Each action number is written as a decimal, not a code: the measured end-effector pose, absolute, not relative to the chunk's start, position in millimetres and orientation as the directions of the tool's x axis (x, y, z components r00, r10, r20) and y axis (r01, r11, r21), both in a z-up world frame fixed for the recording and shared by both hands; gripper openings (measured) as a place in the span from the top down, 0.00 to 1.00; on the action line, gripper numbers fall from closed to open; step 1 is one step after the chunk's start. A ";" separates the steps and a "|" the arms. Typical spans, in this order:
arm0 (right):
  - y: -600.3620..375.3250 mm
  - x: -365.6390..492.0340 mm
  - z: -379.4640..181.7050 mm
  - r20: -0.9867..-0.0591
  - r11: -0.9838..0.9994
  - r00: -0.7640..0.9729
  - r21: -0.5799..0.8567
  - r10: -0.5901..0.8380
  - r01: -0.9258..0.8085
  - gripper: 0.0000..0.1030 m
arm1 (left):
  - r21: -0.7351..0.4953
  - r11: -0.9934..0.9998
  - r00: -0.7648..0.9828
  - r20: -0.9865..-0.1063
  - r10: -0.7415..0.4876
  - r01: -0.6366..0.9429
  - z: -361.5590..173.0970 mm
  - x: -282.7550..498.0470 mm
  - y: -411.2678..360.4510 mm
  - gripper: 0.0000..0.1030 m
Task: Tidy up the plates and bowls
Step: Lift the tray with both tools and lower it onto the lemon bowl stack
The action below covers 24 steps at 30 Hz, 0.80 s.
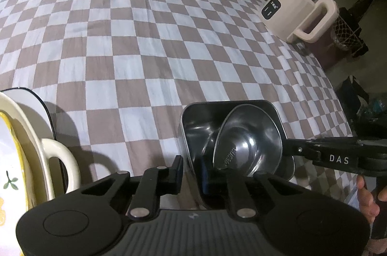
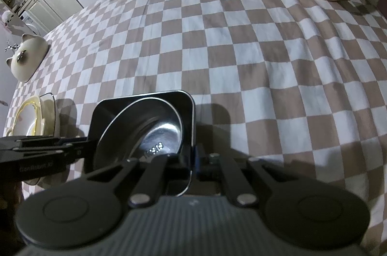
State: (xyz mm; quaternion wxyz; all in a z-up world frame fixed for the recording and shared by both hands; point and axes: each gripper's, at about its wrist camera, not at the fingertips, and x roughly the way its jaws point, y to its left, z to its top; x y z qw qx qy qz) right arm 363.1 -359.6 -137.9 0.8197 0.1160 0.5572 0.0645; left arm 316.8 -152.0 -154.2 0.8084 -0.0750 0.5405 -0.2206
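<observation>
Left wrist view: the left gripper [image 1: 191,173] pinched the near wall of the square stainless-steel container [image 1: 193,118], which sat on the brown-and-white checked tablecloth [image 1: 145,38] with a round stainless-steel bowl [image 1: 251,135] tilted inside it. The right gripper [image 1: 287,147] — marked "DAS" — clamped the container's rim. A sign read "NICE DAY!".

Right wrist view: the right gripper [image 2: 193,159] pinched the container [image 2: 154,96] wall; cream dishes [image 2: 31,120] were stacked to its left. Judgement: the nested pair was gripped for moving — next, a level two-handed lift.
</observation>
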 end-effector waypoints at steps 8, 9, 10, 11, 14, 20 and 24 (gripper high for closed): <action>-355.0 363.5 -137.9 -0.901 0.967 0.371 0.252 0.226 0.023 0.95 | -0.383 0.887 0.312 -0.836 -0.451 0.256 -156.5 317.6 -150.7 0.87; -353.6 363.5 -137.5 -0.902 0.970 0.372 0.244 0.218 0.022 0.95 | -0.382 0.887 0.313 -0.836 -0.452 0.259 -156.0 317.1 -151.1 0.87; -352.5 362.7 -136.7 -0.904 0.972 0.373 0.236 0.211 0.021 0.95 | -0.384 0.886 0.314 -0.835 -0.453 0.259 -155.7 317.2 -151.0 0.87; -351.8 362.7 -136.3 -0.905 0.973 0.373 0.229 0.206 0.019 0.95 | -0.386 0.885 0.314 -0.833 -0.456 0.260 -155.1 317.1 -150.6 0.87; -352.4 362.5 -134.7 -0.903 0.974 0.379 0.227 0.203 0.019 0.95 | -0.394 0.881 0.320 -0.825 -0.465 0.264 -152.1 316.1 -148.2 0.87; -356.2 355.7 -118.7 -0.867 0.963 0.438 0.268 0.236 0.010 0.95 | -0.419 0.868 0.348 -0.797 -0.493 0.267 -139.0 312.5 -137.8 0.87; -355.6 351.3 -105.3 -0.833 0.954 0.488 0.300 0.259 0.005 0.95 | -0.440 0.856 0.391 -0.763 -0.515 0.269 -121.3 309.0 -125.0 0.87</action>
